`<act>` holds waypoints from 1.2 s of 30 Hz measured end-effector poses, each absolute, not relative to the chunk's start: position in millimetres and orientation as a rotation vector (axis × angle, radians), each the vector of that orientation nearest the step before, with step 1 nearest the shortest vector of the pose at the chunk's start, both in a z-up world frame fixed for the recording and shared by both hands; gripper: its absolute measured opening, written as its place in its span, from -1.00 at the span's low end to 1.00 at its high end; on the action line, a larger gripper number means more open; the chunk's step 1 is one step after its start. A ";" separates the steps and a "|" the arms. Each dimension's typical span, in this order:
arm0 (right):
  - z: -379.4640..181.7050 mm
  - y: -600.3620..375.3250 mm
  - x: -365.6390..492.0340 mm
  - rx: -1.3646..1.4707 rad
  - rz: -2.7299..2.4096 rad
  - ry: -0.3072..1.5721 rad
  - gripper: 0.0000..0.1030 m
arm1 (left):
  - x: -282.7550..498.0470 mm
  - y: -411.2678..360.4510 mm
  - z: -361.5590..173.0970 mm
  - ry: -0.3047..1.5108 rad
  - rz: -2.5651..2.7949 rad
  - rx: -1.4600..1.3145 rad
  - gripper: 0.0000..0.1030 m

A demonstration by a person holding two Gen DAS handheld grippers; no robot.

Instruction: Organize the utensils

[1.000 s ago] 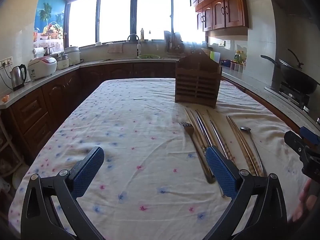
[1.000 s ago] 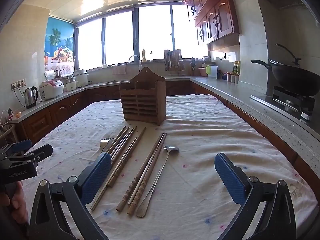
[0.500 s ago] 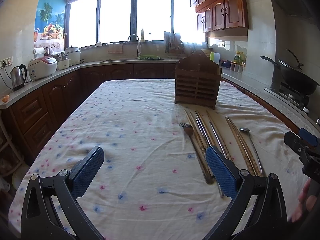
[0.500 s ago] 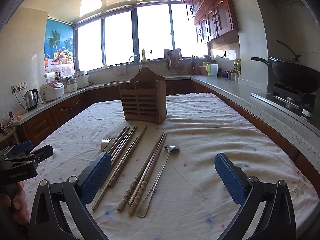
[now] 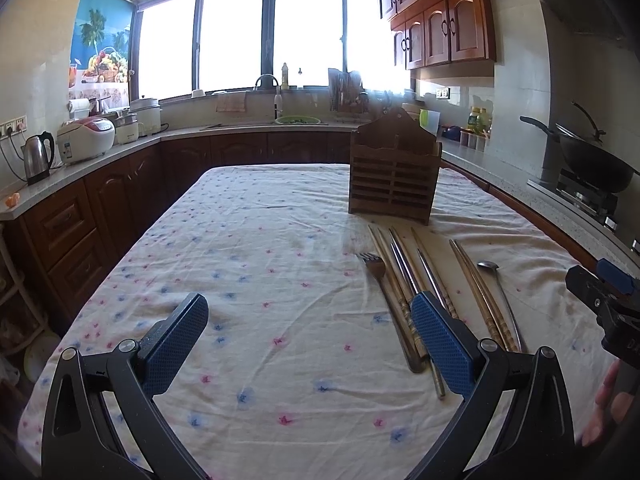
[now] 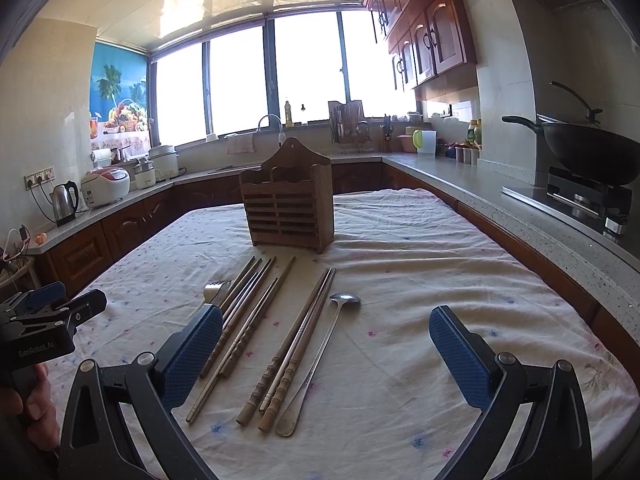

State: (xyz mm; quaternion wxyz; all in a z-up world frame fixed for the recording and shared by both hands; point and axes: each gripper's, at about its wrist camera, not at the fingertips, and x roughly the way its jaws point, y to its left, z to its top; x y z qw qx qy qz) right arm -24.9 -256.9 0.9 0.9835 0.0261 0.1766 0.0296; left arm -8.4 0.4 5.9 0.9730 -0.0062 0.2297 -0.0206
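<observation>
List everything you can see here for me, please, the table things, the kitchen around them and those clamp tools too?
Utensil holder: one, brown wood, upright on the table behind the utensils.
Fork: one, silver, leftmost in the row.
Chopsticks: several, wooden and metal, lying between fork and spoon.
Spoon: one, silver, long-handled, rightmost.
Tablecloth: one, white with pink and blue flecks, over the table.
Wok: one, black, on the stove at right.
Kettle: one, steel, left counter.
Rice cooker: one, white and red, beside the kettle.
Left gripper: one, black with blue pads, open, above the cloth.
Right gripper: one, same colours, open, above the utensils.
</observation>
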 end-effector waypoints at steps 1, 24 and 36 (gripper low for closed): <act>1.1 -256.7 -25.0 0.052 0.060 0.354 1.00 | -8.5 0.2 6.1 0.462 -0.041 -0.012 1.00; 2.9 -259.9 -23.9 0.062 0.073 0.349 1.00 | -8.9 -1.9 8.3 0.458 -0.046 -0.015 1.00; 0.1 -265.1 -16.0 0.096 0.096 0.387 1.00 | 10.2 0.8 4.5 0.535 -0.100 -0.069 1.00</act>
